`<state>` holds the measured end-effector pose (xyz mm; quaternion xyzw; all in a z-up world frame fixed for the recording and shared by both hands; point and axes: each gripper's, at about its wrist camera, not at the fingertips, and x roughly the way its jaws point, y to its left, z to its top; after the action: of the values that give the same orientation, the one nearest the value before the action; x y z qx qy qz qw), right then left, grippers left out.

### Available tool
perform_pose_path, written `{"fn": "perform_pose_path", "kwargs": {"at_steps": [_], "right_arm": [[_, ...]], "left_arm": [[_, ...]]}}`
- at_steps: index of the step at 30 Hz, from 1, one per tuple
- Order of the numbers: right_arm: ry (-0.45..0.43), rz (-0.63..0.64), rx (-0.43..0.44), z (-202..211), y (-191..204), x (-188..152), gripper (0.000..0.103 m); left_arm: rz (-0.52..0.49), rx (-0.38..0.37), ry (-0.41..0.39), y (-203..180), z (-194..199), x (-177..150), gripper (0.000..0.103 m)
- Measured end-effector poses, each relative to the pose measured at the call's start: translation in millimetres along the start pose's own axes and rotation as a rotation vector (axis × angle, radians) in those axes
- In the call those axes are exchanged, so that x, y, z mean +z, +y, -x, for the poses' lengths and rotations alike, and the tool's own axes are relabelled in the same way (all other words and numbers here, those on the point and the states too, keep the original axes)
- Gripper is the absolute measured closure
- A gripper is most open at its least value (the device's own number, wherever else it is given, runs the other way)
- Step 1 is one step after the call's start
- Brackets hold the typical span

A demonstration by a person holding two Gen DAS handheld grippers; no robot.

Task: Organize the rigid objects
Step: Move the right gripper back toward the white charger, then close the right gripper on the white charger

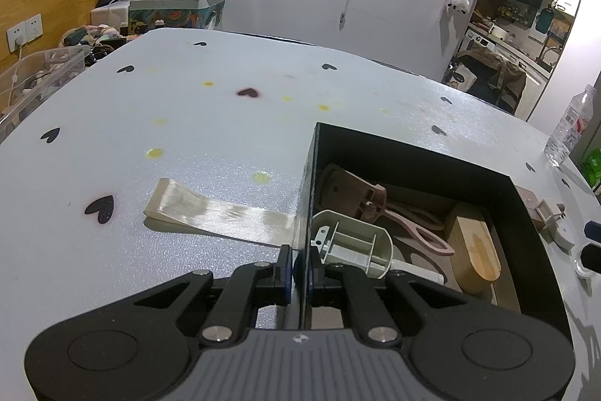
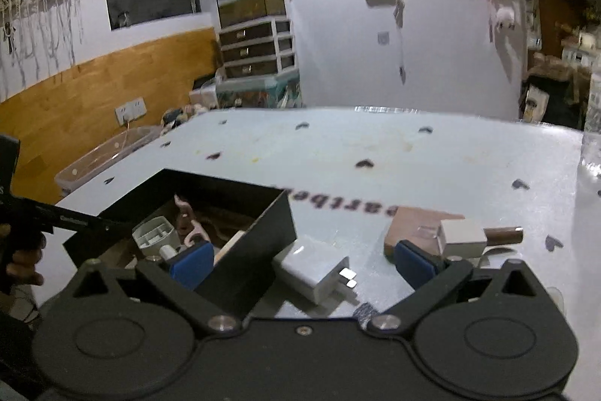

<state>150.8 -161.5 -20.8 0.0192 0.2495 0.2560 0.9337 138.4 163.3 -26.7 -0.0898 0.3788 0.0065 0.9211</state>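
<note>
- The left gripper [image 1: 299, 267] is standing at the near left wall of the black box [image 1: 413, 147], its jaws pinched almost together on that thin wall — one jaw outside, one inside.
- A pale ribbon strap [image 1: 214, 209] is trailing from the box's left wall out across the bench [image 1: 188, 123], lying flat among the printed hearts and yellow spots.
- Inside the box a grey plastic holder [image 1: 353, 243] is sitting nearest the left gripper, a pinkish-brown piece [image 1: 360, 198] is lying behind it, and a wooden block [image 1: 475, 247] is leaning toward the right wall.
- The right gripper [image 2: 300, 262] is hovering over the box's near right corner with its jaws spread wide and nothing between the pads — the left pad is hanging over the box's inside, the right pad beside a brown board [image 2: 417, 222].
- A white charger plug [image 2: 313, 269] is lying on the bench just outside the box, between the two open jaws, prongs pointing right.
- A small white block [image 2: 462, 237] with a brown rod sticking out is resting on the brown board.
- A clear water bottle [image 1: 571, 126] is standing at the bench's far right edge.
</note>
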Motion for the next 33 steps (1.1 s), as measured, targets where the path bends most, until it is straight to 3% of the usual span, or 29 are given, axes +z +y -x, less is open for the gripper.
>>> {"fn": "perform_pose_path", "kwargs": {"at_steps": [9,14,16,21,25,26,30,33], "right_arm": [[0.024,0.068,-0.005,-22.2,-24.7,-7.5,0.0],[0.115,0.198,0.007,-46.9,-35.3,-4.6,0.001],[0.139,0.247,0.064,-53.7,-35.0,-4.4,0.011],[0.182,0.431,0.155,-66.0,-19.5,-4.7,0.019],[0.223,0.518,0.188,-80.4,-10.3,-0.3,0.037],[0.232,0.539,0.186,-84.9,-7.1,0.8,0.037],[0.246,0.553,0.235,-92.8,-0.8,7.2,0.049],[0.248,0.552,0.218,-91.1,2.8,5.1,0.05]], "left_arm": [[0.001,0.0,0.0,0.2,0.1,0.2,0.095],[-0.004,-0.001,0.004,-2.0,-2.5,0.1,0.095],[-0.008,0.001,0.009,-3.2,-3.8,-0.1,0.095],[-0.008,0.0,0.012,-1.8,-3.5,-0.6,0.095],[-0.01,0.002,0.013,-1.9,-3.6,-0.9,0.095],[-0.011,0.003,0.014,-1.2,-3.5,-1.0,0.095],[-0.011,0.003,0.014,-0.7,-3.4,-0.8,0.095],[-0.011,0.004,0.015,-0.7,-3.3,-0.7,0.095]]}}
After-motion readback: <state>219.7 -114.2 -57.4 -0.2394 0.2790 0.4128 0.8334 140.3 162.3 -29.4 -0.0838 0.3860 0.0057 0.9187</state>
